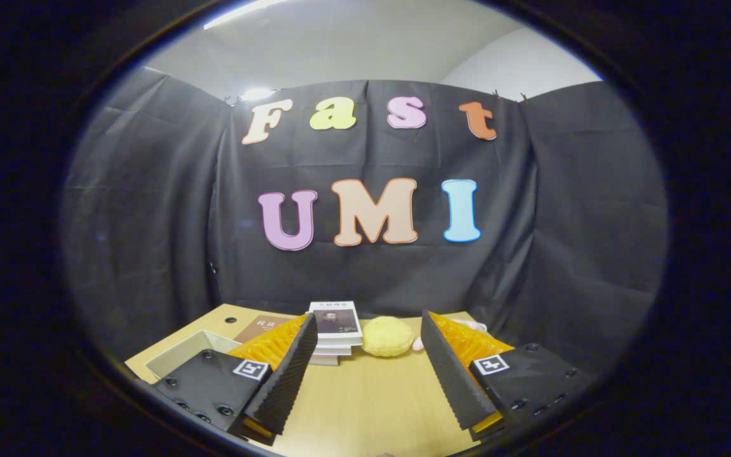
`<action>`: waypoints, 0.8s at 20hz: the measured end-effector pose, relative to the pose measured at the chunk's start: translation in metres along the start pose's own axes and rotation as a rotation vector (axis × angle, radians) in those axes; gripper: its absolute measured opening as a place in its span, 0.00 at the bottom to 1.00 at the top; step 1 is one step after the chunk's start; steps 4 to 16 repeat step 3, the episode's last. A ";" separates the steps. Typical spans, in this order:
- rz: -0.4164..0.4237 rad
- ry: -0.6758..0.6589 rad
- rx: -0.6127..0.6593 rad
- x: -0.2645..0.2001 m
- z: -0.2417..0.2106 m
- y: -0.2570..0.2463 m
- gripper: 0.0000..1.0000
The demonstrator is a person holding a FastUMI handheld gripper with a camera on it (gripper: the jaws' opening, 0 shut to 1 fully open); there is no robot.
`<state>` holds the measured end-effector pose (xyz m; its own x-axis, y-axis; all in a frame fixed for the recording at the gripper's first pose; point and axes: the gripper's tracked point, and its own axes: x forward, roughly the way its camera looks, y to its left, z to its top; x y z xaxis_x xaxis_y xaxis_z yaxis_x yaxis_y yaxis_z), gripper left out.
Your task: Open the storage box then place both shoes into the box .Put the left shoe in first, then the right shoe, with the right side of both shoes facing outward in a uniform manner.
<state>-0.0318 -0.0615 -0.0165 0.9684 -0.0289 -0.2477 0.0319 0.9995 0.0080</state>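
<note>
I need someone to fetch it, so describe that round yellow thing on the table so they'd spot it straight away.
On the wooden table, look beyond the open gripper, toward the black cloth wall. Right beside the stack of books lies the yellow cushion. It is the one soft, round, pale yellow thing there; the books are flat and square-cornered.

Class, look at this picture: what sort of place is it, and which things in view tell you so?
Probably a staged recording booth: black cloth wall behind a wooden table holding stacked books and a yellow plush toy. The open gripper holds nothing.
</note>
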 end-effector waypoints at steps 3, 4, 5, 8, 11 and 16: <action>-0.009 -0.033 -0.005 0.000 0.009 -0.005 1.00; -0.009 -0.033 -0.005 0.000 0.009 -0.005 1.00; -0.009 -0.033 -0.005 0.000 0.009 -0.005 1.00; -0.009 -0.033 -0.005 0.000 0.009 -0.005 1.00; -0.009 -0.033 -0.005 0.000 0.009 -0.005 1.00; -0.009 -0.033 -0.005 0.000 0.009 -0.005 1.00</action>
